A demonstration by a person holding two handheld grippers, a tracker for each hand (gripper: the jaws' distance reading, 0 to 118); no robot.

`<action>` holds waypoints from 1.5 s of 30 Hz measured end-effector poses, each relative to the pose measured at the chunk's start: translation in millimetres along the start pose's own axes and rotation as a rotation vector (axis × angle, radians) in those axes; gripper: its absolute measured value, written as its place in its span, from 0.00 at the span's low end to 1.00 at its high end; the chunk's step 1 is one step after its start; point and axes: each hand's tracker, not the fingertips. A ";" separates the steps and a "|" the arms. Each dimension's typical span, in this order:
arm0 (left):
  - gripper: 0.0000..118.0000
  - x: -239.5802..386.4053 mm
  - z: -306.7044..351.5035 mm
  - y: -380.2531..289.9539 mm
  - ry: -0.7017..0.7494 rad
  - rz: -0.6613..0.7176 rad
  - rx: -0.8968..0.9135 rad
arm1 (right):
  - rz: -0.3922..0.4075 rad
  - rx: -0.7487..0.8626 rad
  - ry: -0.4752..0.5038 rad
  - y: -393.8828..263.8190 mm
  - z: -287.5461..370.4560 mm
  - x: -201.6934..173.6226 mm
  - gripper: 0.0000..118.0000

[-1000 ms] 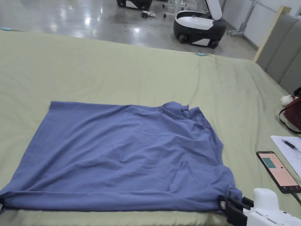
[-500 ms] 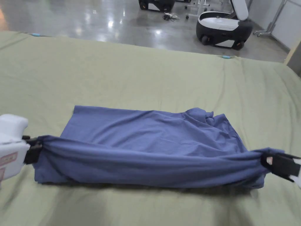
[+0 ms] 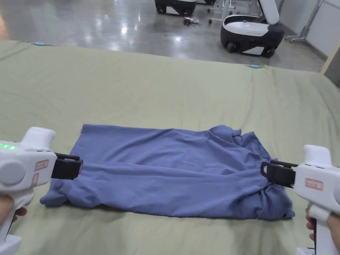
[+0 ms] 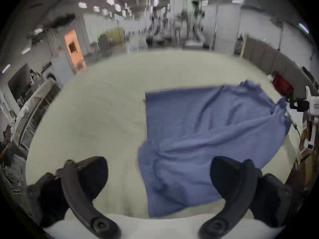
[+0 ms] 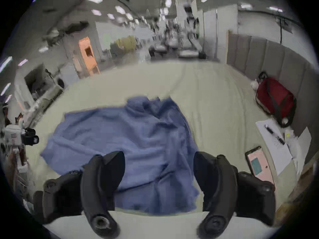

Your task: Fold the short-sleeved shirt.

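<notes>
The blue short-sleeved shirt (image 3: 172, 172) lies on the green sheet, doubled over into a wide band, with its near layer rumpled. My left gripper (image 3: 79, 165) hovers at the shirt's left end, jaws wide apart and holding nothing; in the left gripper view (image 4: 160, 172) the shirt (image 4: 207, 130) lies beneath and beyond it. At the right end hovers my right gripper (image 3: 264, 169), also open and empty; in its own view (image 5: 158, 166) the shirt (image 5: 129, 139) spreads out below. A hand holds each gripper.
The green bed sheet (image 3: 166, 93) stretches well beyond the shirt. To the right lie a phone (image 5: 257, 163), papers with pens (image 5: 274, 142) and a red bag (image 5: 274, 99) by a grey padded panel. A black-and-white machine (image 3: 252, 30) stands on the floor beyond.
Both grippers lifted the shirt's near edge, carried it over toward the far edge and let go. The shirt now lies doubled, and both grippers are open.
</notes>
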 end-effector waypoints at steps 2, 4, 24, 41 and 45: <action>0.99 13.4 47.6 -18.5 0.024 -0.053 0.210 | 0.041 0.138 0.037 -11.1 35.4 -13.0 0.76; 1.00 23.3 85.5 -43.3 0.072 -0.075 0.383 | 0.079 0.259 0.027 -29.5 68.3 -34.7 0.76; 0.90 2.5 13.5 -90.8 0.147 -0.024 -0.008 | 0.112 0.208 -0.038 -89.2 95.1 -72.9 0.08; 0.10 51.0 -17.9 -63.2 0.096 -0.064 -0.092 | -0.018 -0.127 -0.132 -91.1 -15.7 22.4 0.87; 0.09 47.0 -17.3 -60.1 0.085 -0.047 -0.102 | -0.013 -0.184 -0.155 -83.0 -50.1 26.2 0.86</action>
